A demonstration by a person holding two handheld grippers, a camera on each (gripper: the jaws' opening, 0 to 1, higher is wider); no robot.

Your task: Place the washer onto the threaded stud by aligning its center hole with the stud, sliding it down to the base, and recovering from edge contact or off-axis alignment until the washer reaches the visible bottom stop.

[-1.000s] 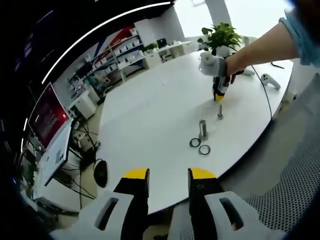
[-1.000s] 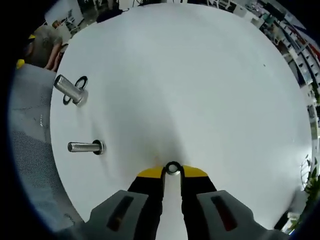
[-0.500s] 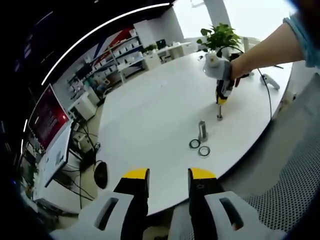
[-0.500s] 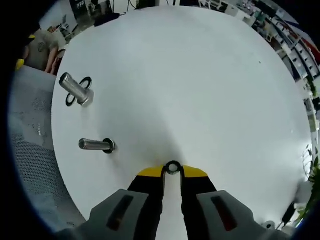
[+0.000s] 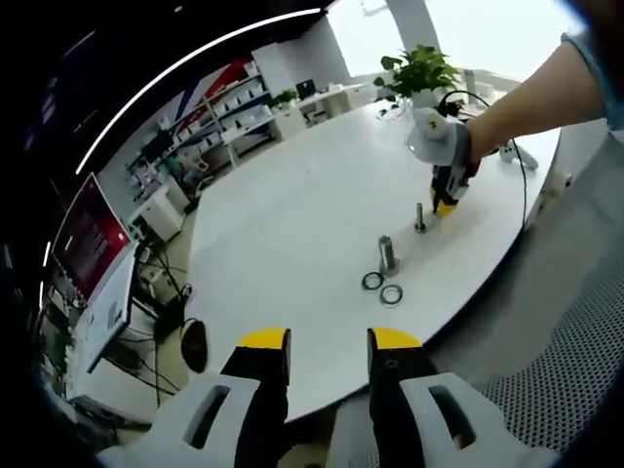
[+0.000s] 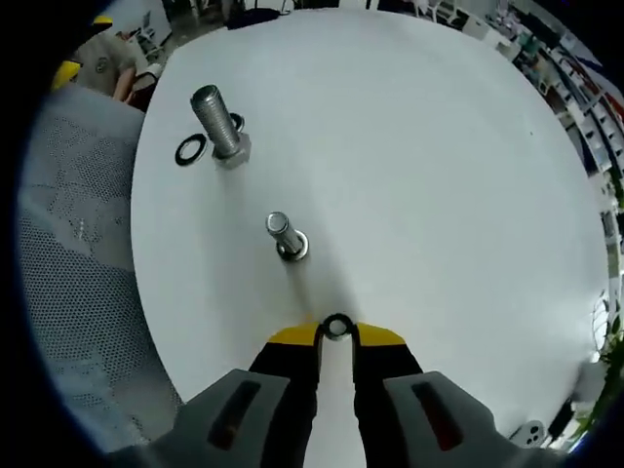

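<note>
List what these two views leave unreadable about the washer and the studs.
- Washer, right gripper view: mostly hidden between the right claw tips.
- Small stud, right gripper view: threads too small to read.
- Large stud, left gripper view: too small; two loose washers beside it.

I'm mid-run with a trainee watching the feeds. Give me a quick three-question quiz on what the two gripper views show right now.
1. True or false: the right gripper is shut on a small metal washer.
2. Which stud stands nearer the right gripper: A) the thin threaded stud, B) the thick threaded bolt?
3. How many loose dark washers lie on the white round table beside the thick bolt in the left gripper view?

Key: 1 true; 2 A; 3 two.
</note>
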